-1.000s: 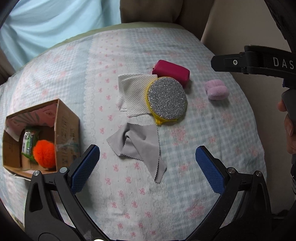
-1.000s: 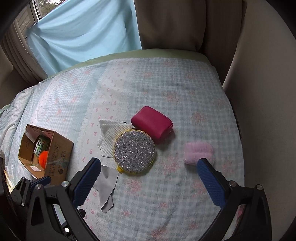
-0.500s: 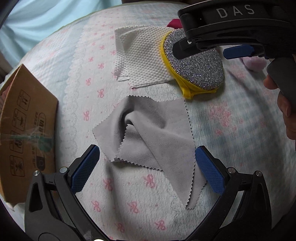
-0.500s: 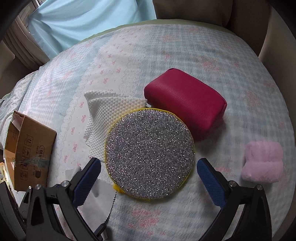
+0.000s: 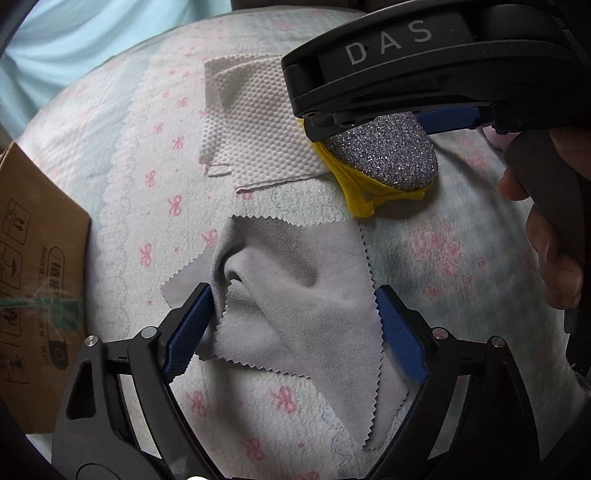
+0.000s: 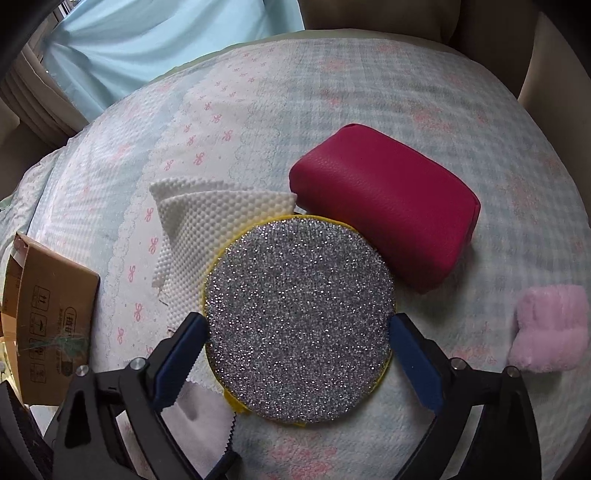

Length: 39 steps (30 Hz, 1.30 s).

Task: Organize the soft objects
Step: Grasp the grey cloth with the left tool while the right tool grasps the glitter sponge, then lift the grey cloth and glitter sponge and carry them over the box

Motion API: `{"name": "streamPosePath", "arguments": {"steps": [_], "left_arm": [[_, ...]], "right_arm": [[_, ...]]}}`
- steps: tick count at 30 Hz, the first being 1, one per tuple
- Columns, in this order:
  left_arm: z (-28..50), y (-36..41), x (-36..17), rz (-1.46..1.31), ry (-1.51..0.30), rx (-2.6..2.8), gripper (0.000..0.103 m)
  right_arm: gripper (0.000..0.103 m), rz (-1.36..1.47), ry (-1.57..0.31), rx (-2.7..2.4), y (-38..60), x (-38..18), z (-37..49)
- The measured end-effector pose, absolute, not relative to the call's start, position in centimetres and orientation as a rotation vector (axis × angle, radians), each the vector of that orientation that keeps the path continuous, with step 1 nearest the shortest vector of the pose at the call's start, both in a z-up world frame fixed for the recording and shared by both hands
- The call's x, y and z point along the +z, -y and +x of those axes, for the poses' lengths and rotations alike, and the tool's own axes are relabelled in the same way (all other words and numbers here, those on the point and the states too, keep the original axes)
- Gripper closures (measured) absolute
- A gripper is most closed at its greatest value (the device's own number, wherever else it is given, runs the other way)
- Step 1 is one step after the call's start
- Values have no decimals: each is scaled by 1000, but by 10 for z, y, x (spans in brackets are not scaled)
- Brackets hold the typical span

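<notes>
My left gripper is open, its blue fingers on either side of a crumpled grey cloth on the bedspread. My right gripper is open around a round silver glitter scrub pad with a yellow rim; the pads sit at the scrub pad's left and right edges. The scrub pad also shows in the left wrist view, under the right gripper's body. A white dimpled cloth lies partly under the pad. A red pouch and a pink fluffy item lie to the right.
A cardboard box stands at the left on the patterned bedspread; it also shows in the left wrist view. A light blue curtain hangs behind the bed. A beige cushion is at the back.
Both grippers have come down closer to the bed. The left one now straddles the grey cloth and the right one straddles the scrub pad, with both pairs of fingers narrower than before.
</notes>
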State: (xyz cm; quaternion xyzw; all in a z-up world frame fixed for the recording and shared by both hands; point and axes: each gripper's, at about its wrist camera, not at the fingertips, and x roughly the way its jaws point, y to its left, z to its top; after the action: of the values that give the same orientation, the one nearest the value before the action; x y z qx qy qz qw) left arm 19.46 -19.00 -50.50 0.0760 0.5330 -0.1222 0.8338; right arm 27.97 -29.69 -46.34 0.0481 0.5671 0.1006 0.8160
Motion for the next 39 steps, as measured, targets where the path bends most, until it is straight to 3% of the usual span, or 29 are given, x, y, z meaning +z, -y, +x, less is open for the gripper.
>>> {"name": "streamPosePath", "arguments": {"steps": [4, 11, 14, 18, 27, 33, 39], "left_arm": [[196, 184, -502, 155, -1132, -250, 43], [198, 180, -499, 146, -1142, -241, 51], [200, 177, -497, 133, -1149, -233, 61], [203, 171, -494, 105, -1161, -228, 73], [202, 171, -493, 95, -1167, -220, 74], [203, 170, -490, 87, -1160, -229, 86], [198, 169, -478, 85, -1142, -232, 88]], "right_arm": [[21, 123, -1214, 213, 301, -464, 280], [42, 90, -1214, 226, 293, -464, 280], [53, 121, -1206, 245, 295, -460, 277], [55, 161, -1189, 244, 299, -454, 270], [55, 220, -1161, 264, 312, -445, 256], [55, 219, -1151, 255, 316, -439, 249], [57, 219, -1117, 242, 319, -423, 237]]}}
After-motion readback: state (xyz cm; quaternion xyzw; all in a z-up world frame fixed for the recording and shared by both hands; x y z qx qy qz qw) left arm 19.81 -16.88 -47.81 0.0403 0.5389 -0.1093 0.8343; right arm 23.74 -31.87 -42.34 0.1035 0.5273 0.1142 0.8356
